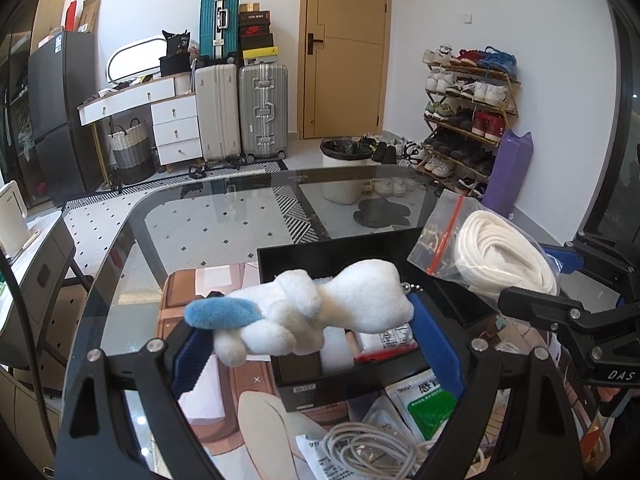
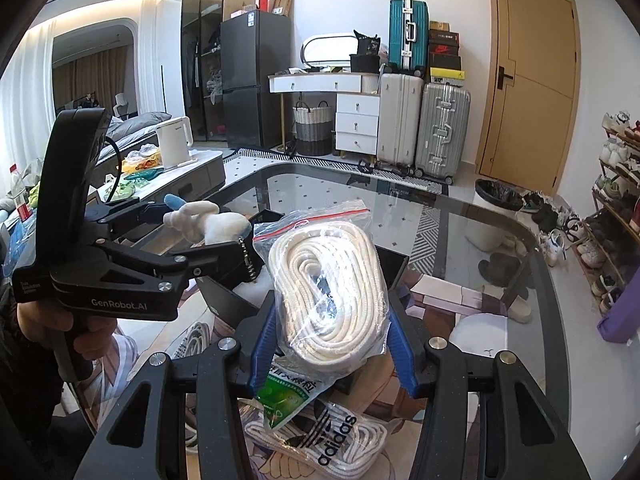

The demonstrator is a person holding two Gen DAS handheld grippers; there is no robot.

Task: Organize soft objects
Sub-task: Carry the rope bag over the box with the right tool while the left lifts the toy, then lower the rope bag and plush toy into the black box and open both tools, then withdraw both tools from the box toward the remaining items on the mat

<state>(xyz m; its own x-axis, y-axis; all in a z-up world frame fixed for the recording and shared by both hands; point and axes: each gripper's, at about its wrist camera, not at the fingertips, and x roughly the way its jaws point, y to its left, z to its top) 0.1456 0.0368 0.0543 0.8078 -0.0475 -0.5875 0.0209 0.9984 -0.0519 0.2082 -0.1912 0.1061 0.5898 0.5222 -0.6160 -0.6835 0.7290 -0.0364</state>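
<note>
My left gripper (image 1: 308,320) is shut on a white plush toy with a blue tip (image 1: 320,312) and holds it above an open black box (image 1: 304,256). The toy also shows in the right wrist view (image 2: 208,222), with a ball chain hanging from it. My right gripper (image 2: 330,320) is shut on a clear zip bag of coiled white rope (image 2: 328,284), held above the same black box (image 2: 224,296). The bag also shows in the left wrist view (image 1: 496,256), at the right of the toy.
The box stands on a printed mat (image 1: 184,292) on a glass table (image 1: 192,224). Near the front edge lie a grey cable coil (image 1: 368,452), a green-and-white packet (image 1: 428,404), and an Adidas bag of laces (image 2: 320,436). Suitcases, a shoe rack and a door stand behind.
</note>
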